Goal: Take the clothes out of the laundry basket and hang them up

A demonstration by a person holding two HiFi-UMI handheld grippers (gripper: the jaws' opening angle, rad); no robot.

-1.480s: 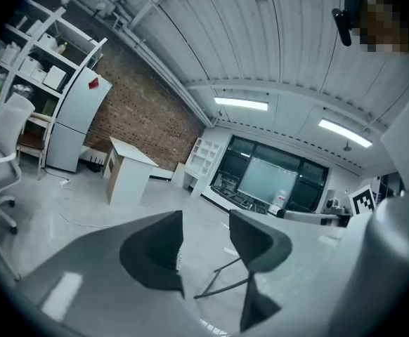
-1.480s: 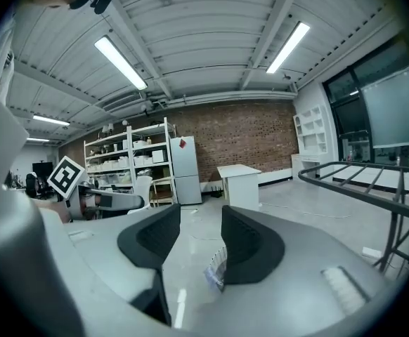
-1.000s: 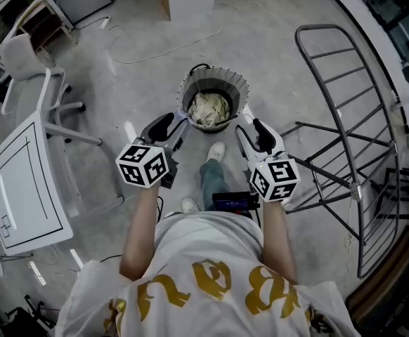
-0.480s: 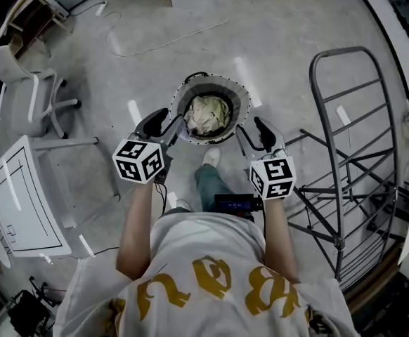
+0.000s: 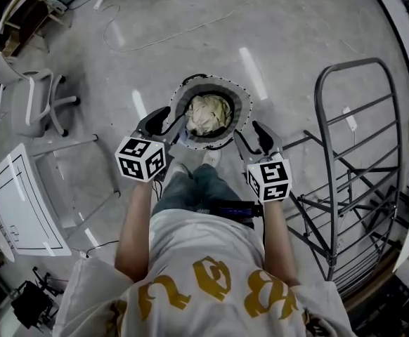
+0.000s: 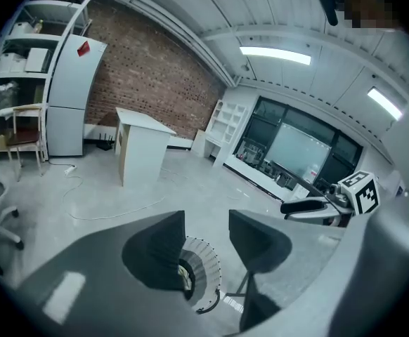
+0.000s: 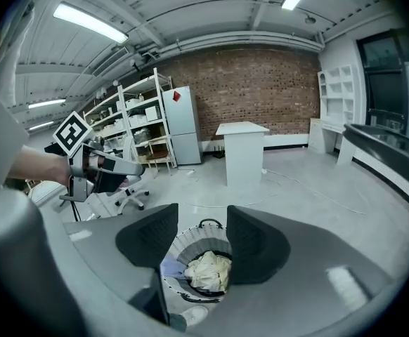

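A round slatted laundry basket (image 5: 239, 102) stands on the floor straight ahead of the person's feet, with a crumpled cream garment (image 5: 208, 114) inside it. My left gripper (image 5: 164, 120) hovers open just left of the basket rim, nothing between its fingers. My right gripper (image 5: 256, 135) hovers open just right of the rim, also empty. In the right gripper view the basket (image 7: 190, 244) and cream garment (image 7: 208, 271) show between the jaws, with a pale lilac piece (image 7: 171, 267) at the rim. The left gripper view catches only part of the basket (image 6: 204, 272).
A grey metal drying rack (image 5: 352, 167) stands to the right. A white desk (image 5: 18, 202) and a white office chair (image 5: 22, 97) are on the left. A cable (image 5: 155, 34) trails across the floor beyond the basket, near a white cabinet (image 7: 243, 149).
The person has stepped closer to the basket, which now sits lower-centred between the two grippers. Both grippers stay open, flanking the rim.
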